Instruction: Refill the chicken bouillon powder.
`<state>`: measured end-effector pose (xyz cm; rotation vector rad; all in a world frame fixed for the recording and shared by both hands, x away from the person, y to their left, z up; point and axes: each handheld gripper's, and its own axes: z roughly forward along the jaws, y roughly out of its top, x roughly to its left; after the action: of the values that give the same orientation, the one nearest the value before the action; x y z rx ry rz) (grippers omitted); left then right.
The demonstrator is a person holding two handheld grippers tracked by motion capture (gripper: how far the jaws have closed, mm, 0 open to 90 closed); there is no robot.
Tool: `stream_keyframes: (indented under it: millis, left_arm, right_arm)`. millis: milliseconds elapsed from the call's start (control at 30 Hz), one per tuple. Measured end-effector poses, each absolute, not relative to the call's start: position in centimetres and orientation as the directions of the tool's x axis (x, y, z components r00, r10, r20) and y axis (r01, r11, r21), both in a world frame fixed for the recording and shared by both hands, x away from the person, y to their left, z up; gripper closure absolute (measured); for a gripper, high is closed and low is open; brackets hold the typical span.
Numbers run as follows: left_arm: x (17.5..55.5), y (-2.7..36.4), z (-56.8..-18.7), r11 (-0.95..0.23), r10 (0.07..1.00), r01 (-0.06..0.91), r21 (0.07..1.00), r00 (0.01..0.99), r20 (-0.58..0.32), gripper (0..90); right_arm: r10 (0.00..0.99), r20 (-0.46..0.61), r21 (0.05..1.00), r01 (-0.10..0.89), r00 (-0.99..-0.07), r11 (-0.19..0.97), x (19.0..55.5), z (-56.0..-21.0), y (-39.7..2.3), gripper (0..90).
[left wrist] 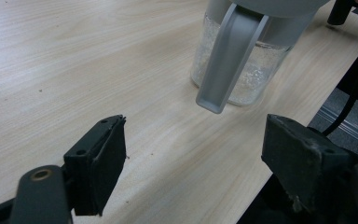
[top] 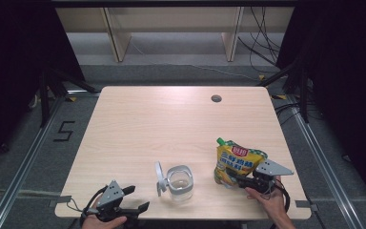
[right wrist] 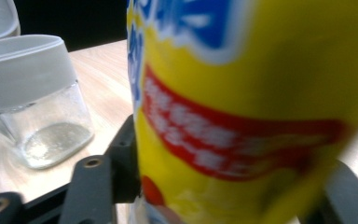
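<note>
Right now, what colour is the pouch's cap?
Green. The cap tops the yellow pouch, clearest in the high view.

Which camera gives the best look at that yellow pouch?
The high view: the whole yellow pouch stands upright with its green cap, the right gripper at its base. The right gripper view shows a blurred close-up of its label.

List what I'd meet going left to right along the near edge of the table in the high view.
Left claw, open over the table's near corner → flipped-open grey lid → clear glass jar → yellow pouch standing upright → right claw, closed on the pouch's lower part.
</note>
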<state>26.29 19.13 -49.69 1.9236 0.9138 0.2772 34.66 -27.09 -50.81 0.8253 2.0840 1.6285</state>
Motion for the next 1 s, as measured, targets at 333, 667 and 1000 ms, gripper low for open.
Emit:
stream_keyframes:
  millis: [333,667,1000]
  left_arm:
    - [26.3,19.2,-49.6,-0.262,0.705,0.479,0.838,0.688,-0.172,21.4]
    - [26.4,19.3,-49.6,-0.266,0.69,0.457,0.849,0.705,-0.163,21.5]
    - [26.3,19.4,-49.6,-0.258,0.699,0.474,0.842,0.693,-0.176,21.5]
  right_arm:
    - [0.674,0.054,0.96,0.225,-0.737,0.168,34.0,-50.3,-26.4,47.7]
    - [0.679,-0.058,0.953,0.163,-0.732,0.257,33.2,-49.4,-25.9,48.7]
    - [0.66,-0.177,0.93,0.096,-0.73,0.356,31.9,-48.1,-25.1,49.0]
